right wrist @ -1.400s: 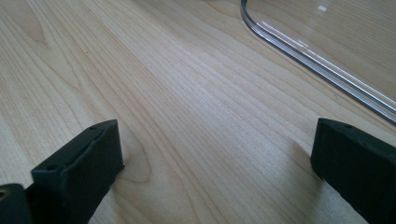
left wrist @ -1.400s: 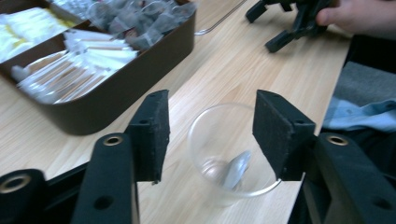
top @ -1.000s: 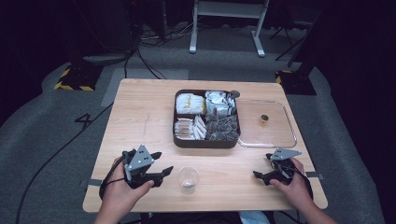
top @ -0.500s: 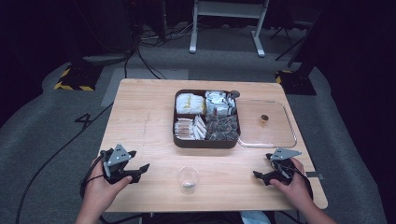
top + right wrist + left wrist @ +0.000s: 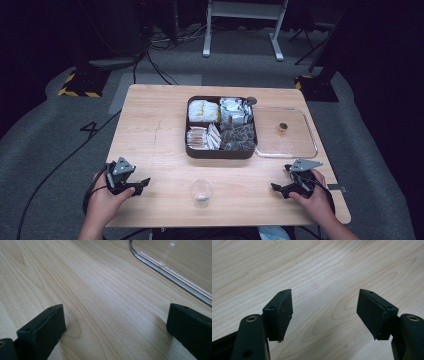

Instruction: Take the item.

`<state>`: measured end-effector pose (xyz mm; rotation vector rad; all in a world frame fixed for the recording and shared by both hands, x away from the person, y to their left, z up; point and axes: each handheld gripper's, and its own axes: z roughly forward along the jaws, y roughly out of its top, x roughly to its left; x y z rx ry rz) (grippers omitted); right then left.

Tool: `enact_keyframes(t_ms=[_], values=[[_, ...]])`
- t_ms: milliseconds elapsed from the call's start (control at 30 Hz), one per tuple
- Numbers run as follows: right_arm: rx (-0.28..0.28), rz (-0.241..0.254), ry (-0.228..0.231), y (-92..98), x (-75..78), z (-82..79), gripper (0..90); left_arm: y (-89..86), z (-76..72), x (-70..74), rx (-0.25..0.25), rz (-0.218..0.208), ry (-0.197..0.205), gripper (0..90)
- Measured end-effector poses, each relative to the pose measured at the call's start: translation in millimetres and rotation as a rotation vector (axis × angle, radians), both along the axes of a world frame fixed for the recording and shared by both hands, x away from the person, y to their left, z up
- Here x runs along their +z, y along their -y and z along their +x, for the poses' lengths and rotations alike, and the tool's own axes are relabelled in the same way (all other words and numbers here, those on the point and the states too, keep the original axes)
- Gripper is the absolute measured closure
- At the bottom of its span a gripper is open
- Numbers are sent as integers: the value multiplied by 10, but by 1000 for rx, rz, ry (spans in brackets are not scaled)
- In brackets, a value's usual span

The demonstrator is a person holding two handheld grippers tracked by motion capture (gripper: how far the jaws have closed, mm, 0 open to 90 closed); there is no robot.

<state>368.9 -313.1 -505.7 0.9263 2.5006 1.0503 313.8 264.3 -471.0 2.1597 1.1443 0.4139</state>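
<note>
A: On the near left of the table (image 5: 160,125), what does the left gripper (image 5: 142,183) show?
B: Its jaws stand apart with nothing between them; they have just been opening. The left gripper view shows bare wood between the pads (image 5: 283,312).

A: And the right gripper (image 5: 278,188)?
B: It rests at the near right edge, jaws spread wide, nothing between them. In the right gripper view the rim of the clear lid (image 5: 170,272) lies just beyond its jaws.

A: Where is the cup (image 5: 201,190)?
B: Near the front edge, between the two grippers, upright and apart from both. It is closer to the left gripper than to the right, and something small lies at its bottom.

A: What lies farther back?
B: The tray (image 5: 221,152), with four compartments holding packets, sits at the table's middle. The clear lid (image 5: 295,145) lies flat, touching its right side, with a small knob (image 5: 283,126) on top.
</note>
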Motion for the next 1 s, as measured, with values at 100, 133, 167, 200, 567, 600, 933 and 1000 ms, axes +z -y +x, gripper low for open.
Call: enact_keyframes(t_ms=[100, 133, 167, 200, 567, 600, 933, 1000], values=[[0, 0, 0, 0, 0, 0, 22, -11, 1, -51, -9, 17, -8, 296], [0, 0, 0, 0, 0, 0, 22, -9, -4, -73, -11, 24, -7, 296], [0, 0, 0, 0, 0, 0, 22, -9, -8, -91, -17, 35, -14, 296], [0, 0, 0, 0, 0, 0, 22, -7, -15, -112, -21, 41, -14, 296], [0, 0, 0, 0, 0, 0, 22, 11, 16, -275, -1, 25, -24, 208], [0, 2, 0, 0, -1, 0, 22, 11, 14, -292, -1, 17, -14, 191], [0, 2, 0, 0, -1, 0, 22, 14, 40, -338, -2, -3, 19, 128], [0, 0, 0, 0, 0, 0, 22, 14, 40, -338, -2, -3, 19, 128]])
